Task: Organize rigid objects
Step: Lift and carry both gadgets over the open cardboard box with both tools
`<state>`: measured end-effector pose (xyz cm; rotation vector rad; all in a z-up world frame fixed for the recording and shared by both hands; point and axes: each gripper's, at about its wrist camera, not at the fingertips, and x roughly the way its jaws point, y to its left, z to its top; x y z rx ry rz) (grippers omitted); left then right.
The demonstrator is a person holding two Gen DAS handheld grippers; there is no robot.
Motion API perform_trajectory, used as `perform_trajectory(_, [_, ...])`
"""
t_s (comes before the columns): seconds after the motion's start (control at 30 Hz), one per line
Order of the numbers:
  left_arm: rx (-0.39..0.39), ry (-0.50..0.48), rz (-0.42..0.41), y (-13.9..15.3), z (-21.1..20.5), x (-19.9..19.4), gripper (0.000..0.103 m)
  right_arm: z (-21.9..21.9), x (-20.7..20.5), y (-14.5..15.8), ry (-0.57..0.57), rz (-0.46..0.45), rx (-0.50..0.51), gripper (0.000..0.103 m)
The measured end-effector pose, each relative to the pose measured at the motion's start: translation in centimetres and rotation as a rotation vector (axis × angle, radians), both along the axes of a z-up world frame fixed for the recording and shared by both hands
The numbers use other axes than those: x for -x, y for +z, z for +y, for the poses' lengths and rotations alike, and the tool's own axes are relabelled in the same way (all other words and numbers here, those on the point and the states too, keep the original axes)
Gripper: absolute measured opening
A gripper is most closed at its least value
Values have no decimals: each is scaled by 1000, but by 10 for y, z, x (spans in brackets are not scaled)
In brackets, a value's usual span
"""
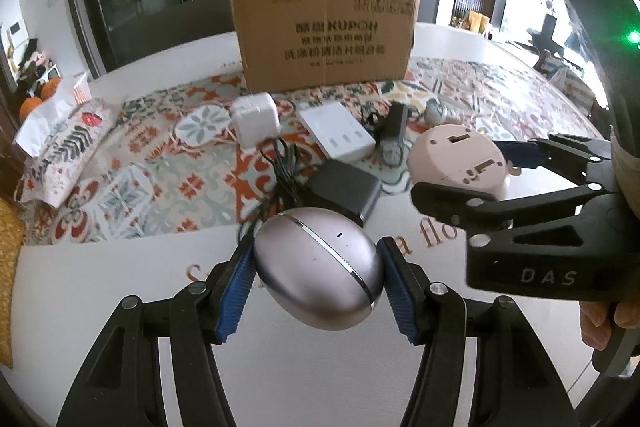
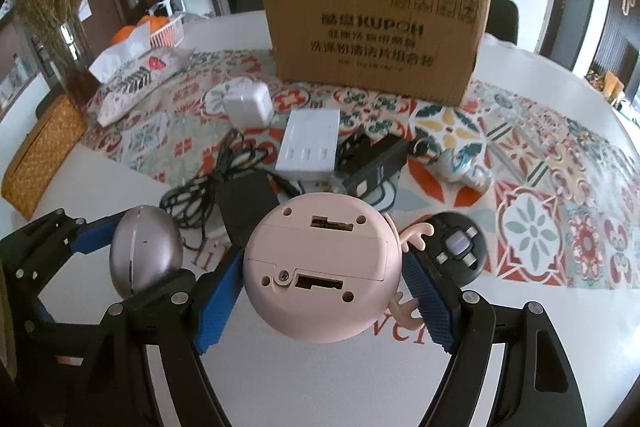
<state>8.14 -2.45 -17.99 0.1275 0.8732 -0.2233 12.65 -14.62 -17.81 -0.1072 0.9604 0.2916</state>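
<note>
Pinched in left claw (image 1: 316, 281): smooth silver-lilac plastic egg-shaped case (image 1: 318, 269); in right claw (image 2: 322, 293): round pink plastic toy with antlers (image 2: 320, 267), both lifted off white surface (image 1: 120, 287). Beyond claws, unsorted: black power brick (image 1: 346, 189), white charger cube (image 1: 256, 121), flat white box (image 1: 340, 135). Farthest: brown cardboard box (image 1: 326, 31), probable destination

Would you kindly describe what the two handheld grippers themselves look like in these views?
Both are matte black plastic tools with angular linkage arms joined by silver round pins. The left gripper and right gripper each carry blue ribbed pads on their fingers. The right gripper's body bears white letters "DAS", with a green light glowing above it. No sleeves or cables show.
</note>
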Motion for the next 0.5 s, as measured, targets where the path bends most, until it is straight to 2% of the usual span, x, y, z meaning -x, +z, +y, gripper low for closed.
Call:
perform_trajectory(0.27, [9,29,-64,33,10,-2,60,-2,2,39,-78,-88,-9,80])
perform_trajectory(0.5, [15,66,-152,70,16,-9,60,-6,3,70,-137,-149,-16,80])
